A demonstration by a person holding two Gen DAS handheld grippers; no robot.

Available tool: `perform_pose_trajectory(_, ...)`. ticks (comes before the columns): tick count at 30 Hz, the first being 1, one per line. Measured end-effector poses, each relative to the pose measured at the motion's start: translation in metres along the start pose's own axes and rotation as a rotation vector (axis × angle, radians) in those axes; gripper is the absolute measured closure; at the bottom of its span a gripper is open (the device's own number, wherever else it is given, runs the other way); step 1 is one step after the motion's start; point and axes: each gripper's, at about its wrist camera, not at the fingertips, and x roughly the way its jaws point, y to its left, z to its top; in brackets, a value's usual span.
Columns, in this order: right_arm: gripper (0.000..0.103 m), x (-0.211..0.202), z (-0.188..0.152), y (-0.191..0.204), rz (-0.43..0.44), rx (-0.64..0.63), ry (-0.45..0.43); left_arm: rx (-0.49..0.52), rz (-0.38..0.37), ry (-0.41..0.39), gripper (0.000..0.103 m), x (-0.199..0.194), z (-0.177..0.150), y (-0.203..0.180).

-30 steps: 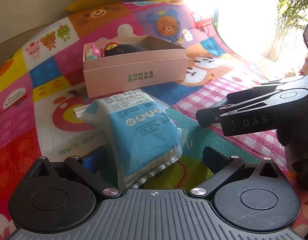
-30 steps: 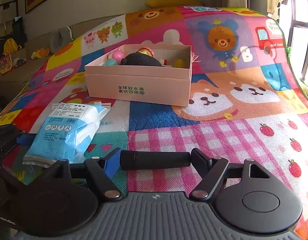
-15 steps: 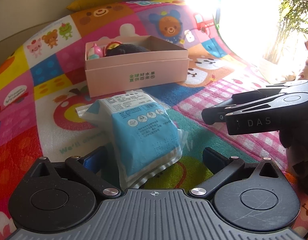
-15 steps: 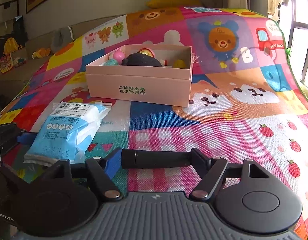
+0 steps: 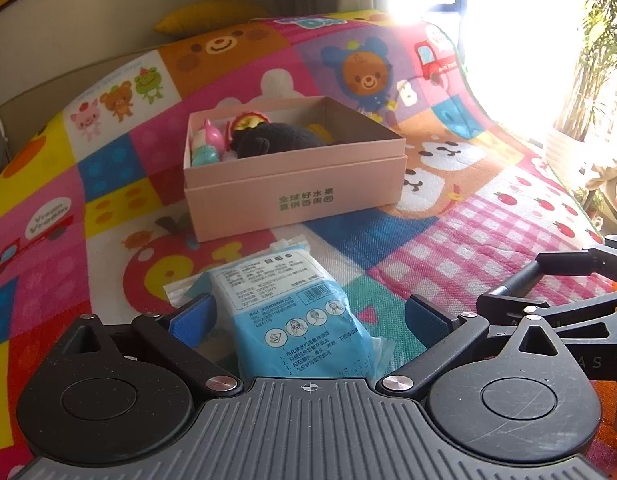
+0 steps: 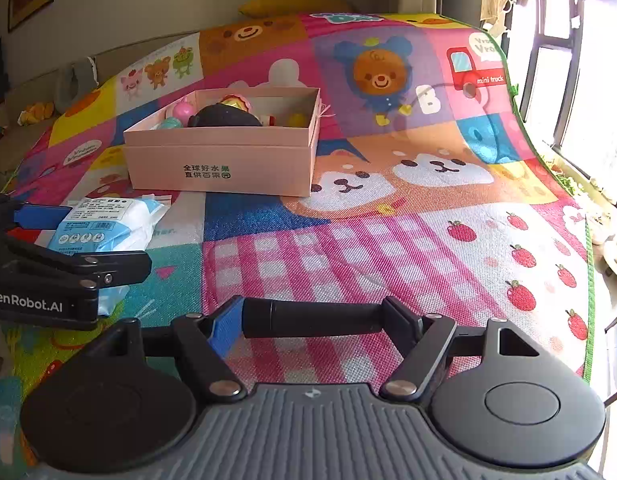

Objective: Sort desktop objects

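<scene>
A blue and white wipes packet [image 5: 292,312] lies on the play mat [image 5: 448,248], between the spread fingers of my left gripper [image 5: 308,314]. That gripper is open and its blue pads [image 5: 192,312] do not squeeze the packet. In the right wrist view the same packet [image 6: 108,224] sits under the left gripper's fingers [image 6: 40,216]. My right gripper [image 6: 316,318] is shut on a black cylinder [image 6: 316,316] held crosswise above the pink checks. The pink open box [image 5: 296,184] stands beyond the packet with toys and a dark plush inside.
The pink box [image 6: 220,160] sits mid-mat in the right wrist view. A bright window and a plant are at the right, past the mat's edge [image 6: 588,280]. A yellow cushion [image 5: 212,16] lies against the far wall. The right gripper's body [image 5: 556,308] is beside my left.
My left gripper has come forward over the packet and tipped up, so the packet sits closer between its fingers. The right gripper still holds the cylinder, barely moved.
</scene>
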Motion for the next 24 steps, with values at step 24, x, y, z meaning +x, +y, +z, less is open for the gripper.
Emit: perform_pose_trajectory(24,0.027,0.0066,-0.0007,0.002,0.019,-0.014,0.038,0.022,0.012,0.015,0.018,0.0048,-0.0049,0.0036)
